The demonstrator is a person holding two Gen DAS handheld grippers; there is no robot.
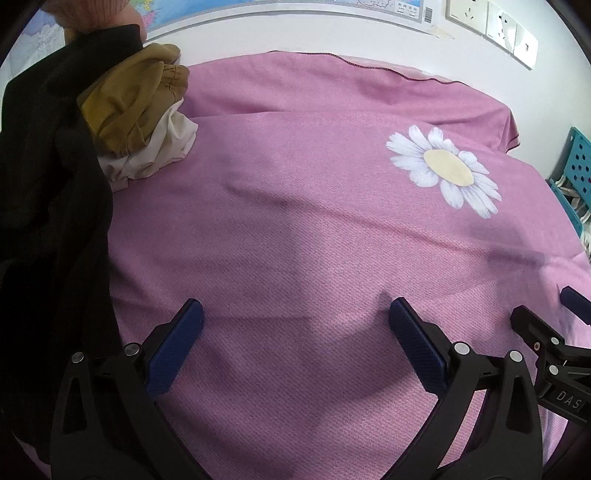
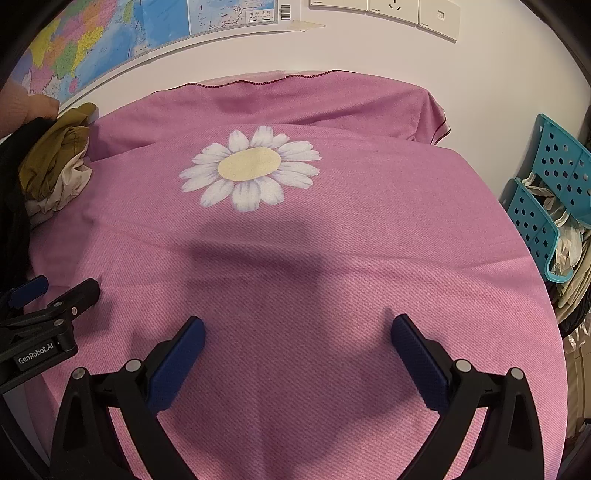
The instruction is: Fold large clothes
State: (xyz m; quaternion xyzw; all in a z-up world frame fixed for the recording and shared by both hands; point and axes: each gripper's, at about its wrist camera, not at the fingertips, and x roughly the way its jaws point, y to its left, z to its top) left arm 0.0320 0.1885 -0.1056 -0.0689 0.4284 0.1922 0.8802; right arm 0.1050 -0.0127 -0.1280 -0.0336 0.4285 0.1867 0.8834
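A pink garment (image 2: 332, 258) lies spread flat before me and fills most of both my views, its dark-stitched far hem reaching the white wall (image 2: 369, 55). A white daisy print (image 2: 251, 168) with a pale yellow centre sits on it, toward the far side.

A map (image 2: 110, 33) hangs on that wall, with wall sockets (image 2: 395, 9) to its right.

At my left, black clothing (image 1: 51, 221) hangs down beside the garment. Behind it, a heap of mustard and cream clothes (image 1: 136, 114) rests on the pink cloth's far left part.

At my right, teal perforated bins (image 2: 546, 199) stand off the edge, with pale stuff inside.

My left gripper (image 1: 295, 343) hangs over the near part of the garment, its blue-padded fingers spread wide apart and holding nothing. My right gripper (image 2: 297, 358) does the same just beside it, fingers parted and empty, above the cloth below the daisy.
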